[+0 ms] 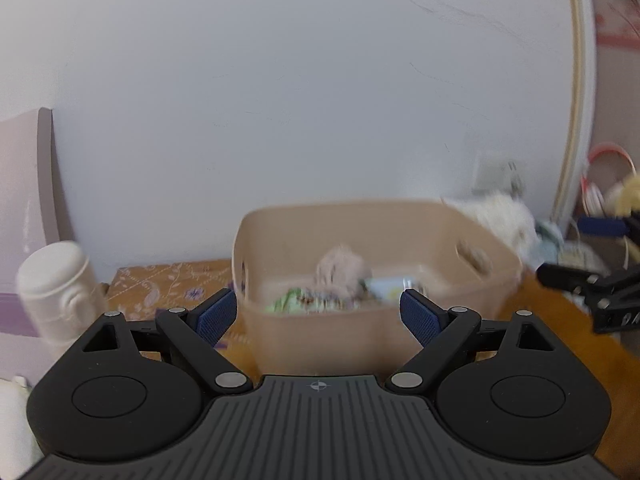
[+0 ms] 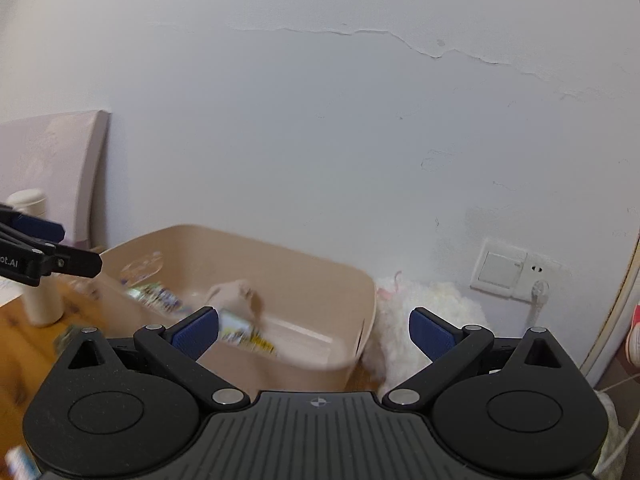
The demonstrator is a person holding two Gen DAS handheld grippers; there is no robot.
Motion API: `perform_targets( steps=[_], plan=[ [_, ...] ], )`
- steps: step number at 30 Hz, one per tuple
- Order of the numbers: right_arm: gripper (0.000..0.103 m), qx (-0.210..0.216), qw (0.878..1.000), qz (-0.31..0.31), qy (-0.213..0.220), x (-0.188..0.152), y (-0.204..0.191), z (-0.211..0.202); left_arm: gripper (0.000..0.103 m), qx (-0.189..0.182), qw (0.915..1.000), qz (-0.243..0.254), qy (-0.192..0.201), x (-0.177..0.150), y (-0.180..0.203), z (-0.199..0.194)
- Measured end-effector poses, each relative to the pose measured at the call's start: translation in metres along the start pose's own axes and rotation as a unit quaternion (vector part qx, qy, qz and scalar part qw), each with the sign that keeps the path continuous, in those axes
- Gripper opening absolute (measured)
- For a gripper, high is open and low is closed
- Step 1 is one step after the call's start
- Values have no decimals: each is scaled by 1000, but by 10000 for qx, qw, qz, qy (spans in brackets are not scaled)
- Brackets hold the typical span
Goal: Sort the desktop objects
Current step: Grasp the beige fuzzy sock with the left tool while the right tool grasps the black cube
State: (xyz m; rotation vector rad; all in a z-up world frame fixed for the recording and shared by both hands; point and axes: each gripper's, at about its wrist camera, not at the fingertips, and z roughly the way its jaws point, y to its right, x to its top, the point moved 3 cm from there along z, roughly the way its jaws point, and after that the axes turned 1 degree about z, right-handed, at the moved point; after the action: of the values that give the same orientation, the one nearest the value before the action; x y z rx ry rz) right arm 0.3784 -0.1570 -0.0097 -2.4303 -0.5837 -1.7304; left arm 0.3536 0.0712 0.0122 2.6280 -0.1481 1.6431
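Both grippers raised above the wooden desk top [image 1: 560,320], facing the wall; both views motion-blurred. Left gripper [image 1: 318,314]: jaws spread wide, blue pads apart, nothing between them. Right gripper [image 2: 314,334]: likewise fully spread and empty. Task container: beige plastic bin with rounded corners and slot handles [image 1: 360,340], standing on the desk against the back edge by the wall. It lies straight ahead of and below the left gripper, its near wall between that gripper's pads in the left wrist view; from the right gripper it sits ahead and to the left, its right-hand corner roughly on that gripper's centre line. Long axis of the bin appears to run along the wall, across the left gripper's line of sight. Contents visible: pale pink fluffy plush toy [image 1: 342,268] near the middle, colourful printed packets [image 1: 304,300] along the near wall; detail too blurred to read. Outside the bin: white fluffy plush [image 2: 424,320] touching its right wall, cream ceramic mug [image 1: 60,284] near the desk's left edge, on the left gripper's side. Judgement: left gripper is nearer the bin and the mug; right gripper is nearer the white plush, which lies just ahead between its pads. No loose item is held yet, so a fresh pick comes before any further drop
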Motion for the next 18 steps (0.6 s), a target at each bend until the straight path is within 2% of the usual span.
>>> perform_targets(
  steps=[5, 8, 10, 15, 18],
  plan=[
    [103, 240, 9993, -207, -182, -22, -4, -31, 90, -181, 9988, 397, -216, -29, 7, -29],
    [103, 431, 9981, -337, -282, -39, -15, -51, 90, -471, 9974, 429, -344, -45, 13, -49],
    [103, 562, 9972, -402, -298, -51, -22, -85, 90, -595, 9963, 459, -428, -55, 17, -61],
    [103, 793, 9944, -604, -340, -74, -35, -120, 90, -962, 9926, 155, -723, -85, 30, -93],
    [103, 886, 9925, -719, -445, -87, -45, -124, 90, -1156, 9898, -33, -837, -105, 39, -104]
  ],
)
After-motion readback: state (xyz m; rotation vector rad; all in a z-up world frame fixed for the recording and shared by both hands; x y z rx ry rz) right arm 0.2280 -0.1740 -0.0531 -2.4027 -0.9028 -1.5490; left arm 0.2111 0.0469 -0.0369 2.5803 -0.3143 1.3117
